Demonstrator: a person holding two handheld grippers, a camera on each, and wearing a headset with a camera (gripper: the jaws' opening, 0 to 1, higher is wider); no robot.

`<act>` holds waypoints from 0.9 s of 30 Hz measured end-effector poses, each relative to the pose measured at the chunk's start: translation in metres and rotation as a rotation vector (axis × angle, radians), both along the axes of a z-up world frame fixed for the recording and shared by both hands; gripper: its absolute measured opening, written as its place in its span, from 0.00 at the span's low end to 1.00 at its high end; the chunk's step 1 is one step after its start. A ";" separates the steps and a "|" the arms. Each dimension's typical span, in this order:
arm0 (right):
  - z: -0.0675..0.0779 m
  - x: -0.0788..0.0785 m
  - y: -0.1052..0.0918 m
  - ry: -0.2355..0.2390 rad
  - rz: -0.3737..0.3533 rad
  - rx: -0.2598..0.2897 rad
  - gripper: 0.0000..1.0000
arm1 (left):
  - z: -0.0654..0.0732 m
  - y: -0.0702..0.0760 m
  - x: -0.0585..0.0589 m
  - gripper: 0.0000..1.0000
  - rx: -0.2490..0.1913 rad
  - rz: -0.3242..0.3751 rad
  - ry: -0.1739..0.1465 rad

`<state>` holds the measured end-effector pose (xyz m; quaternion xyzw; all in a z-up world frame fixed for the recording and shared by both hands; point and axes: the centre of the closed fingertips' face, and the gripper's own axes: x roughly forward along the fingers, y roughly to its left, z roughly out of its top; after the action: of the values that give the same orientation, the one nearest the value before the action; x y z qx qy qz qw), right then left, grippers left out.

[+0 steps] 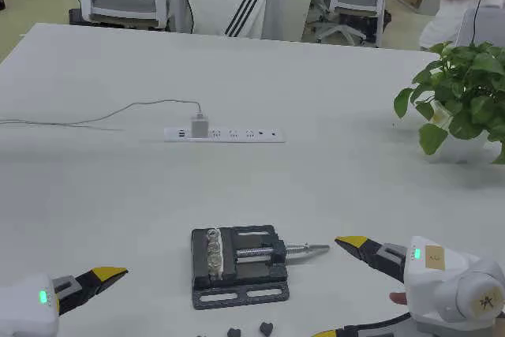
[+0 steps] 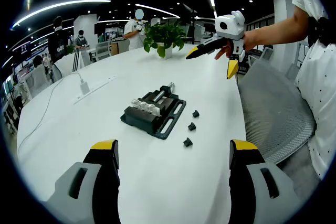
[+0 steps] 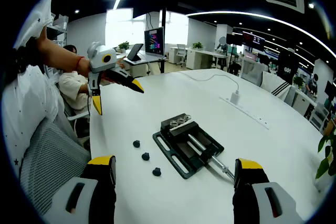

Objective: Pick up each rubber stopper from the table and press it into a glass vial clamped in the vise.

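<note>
Left tool [image 2: 174, 146] released, empty, right tool [image 3: 176, 162] released, empty, vise [image 2: 157, 116] holding glass vials [image 2: 143, 106] ahead of both, three rubber stoppers [image 2: 191, 126] on surface [image 2: 68, 129] between the tools

- We see the bench [image 1: 110, 195] as smooth, matt white.
- To us the vise [image 1: 256, 272] looks like dark matt metal, its screw [image 1: 306, 250] bright and shiny.
- The vials [image 1: 213, 247] are clear, glossy glass.
- The stoppers [image 3: 145, 156] look dark and matt.

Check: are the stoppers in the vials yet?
Out: three stoppers lie loose on the table beside the vise.
</note>
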<state>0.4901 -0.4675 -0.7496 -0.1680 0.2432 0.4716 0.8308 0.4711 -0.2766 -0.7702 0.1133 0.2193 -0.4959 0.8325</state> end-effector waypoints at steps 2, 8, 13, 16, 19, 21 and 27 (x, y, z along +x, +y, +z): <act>0.000 0.000 0.000 0.000 0.002 0.000 0.93 | 0.000 0.001 0.000 0.86 0.002 -0.001 0.000; 0.001 0.000 0.000 -0.002 -0.001 0.003 0.93 | -0.001 0.001 0.000 0.86 0.003 -0.001 0.002; 0.000 0.001 0.000 -0.002 -0.001 0.004 0.93 | -0.002 0.000 -0.001 0.86 0.007 -0.009 0.005; 0.000 0.000 0.001 0.001 -0.001 0.003 0.93 | -0.003 0.000 -0.001 0.86 0.011 -0.012 0.004; 0.000 0.000 0.001 -0.001 -0.002 0.005 0.92 | -0.003 0.000 -0.001 0.85 0.012 -0.013 0.002; 0.000 0.000 0.001 -0.002 -0.003 0.008 0.92 | -0.004 0.000 -0.002 0.85 0.014 -0.014 0.005; -0.001 -0.002 0.000 0.003 0.000 0.006 0.92 | -0.004 0.000 -0.003 0.84 0.025 -0.025 -0.001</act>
<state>0.4879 -0.4672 -0.7509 -0.1650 0.2430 0.4725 0.8309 0.4683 -0.2768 -0.7747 0.1269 0.2237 -0.5033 0.8250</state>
